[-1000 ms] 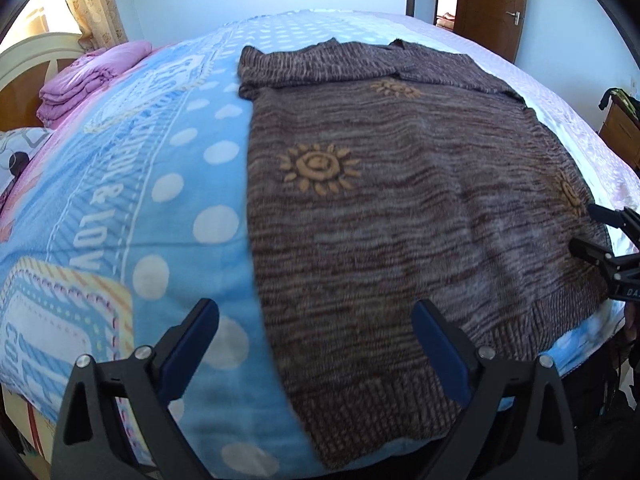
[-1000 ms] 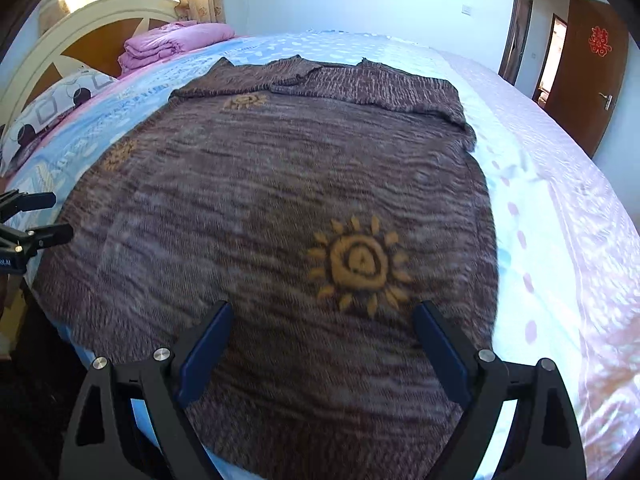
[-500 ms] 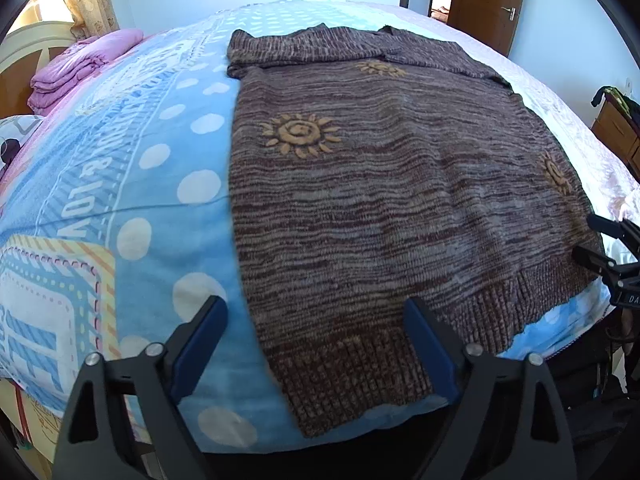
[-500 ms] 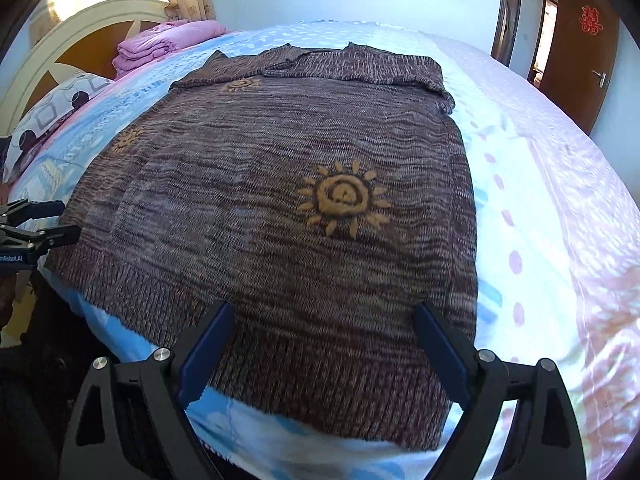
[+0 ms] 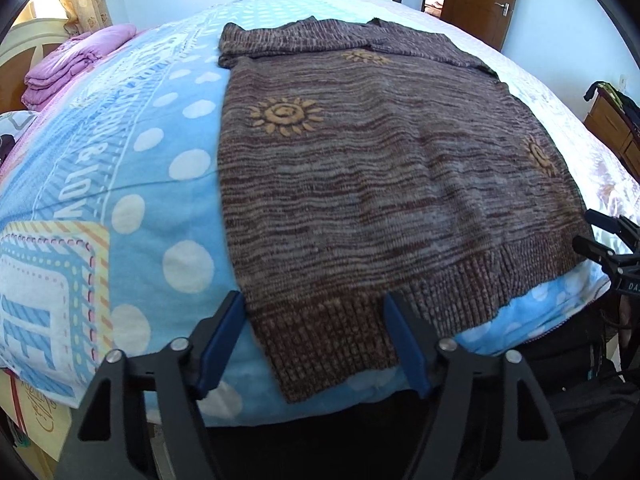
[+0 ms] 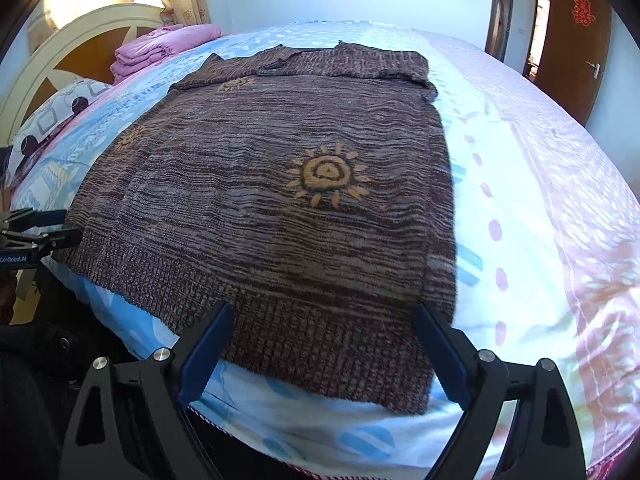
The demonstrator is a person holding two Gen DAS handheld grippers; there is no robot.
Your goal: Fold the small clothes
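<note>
A brown knitted sweater [image 5: 384, 184] with yellow sun patterns lies flat on the bed, its sleeves folded across the far end. It also shows in the right wrist view [image 6: 280, 200]. My left gripper [image 5: 316, 316] is open, its jaws astride the hem's left corner at the near bed edge. My right gripper [image 6: 324, 328] is open, its jaws astride the hem's right corner. Each gripper shows at the edge of the other's view: the right gripper [image 5: 604, 240] and the left gripper [image 6: 36, 228].
The bed has a blue dotted cover [image 5: 120, 168] and a pink-white sheet [image 6: 560, 208]. A folded pink blanket [image 6: 160, 46] and a pillow [image 6: 52, 120] lie by the headboard [image 6: 72, 64]. A wooden door [image 6: 576, 36] stands at the back right. A dresser [image 5: 612, 124] stands beyond the bed.
Both grippers have drawn back toward the near bed edge and lowered, from over the sweater's body to its ribbed hem. The sweater has not moved.
</note>
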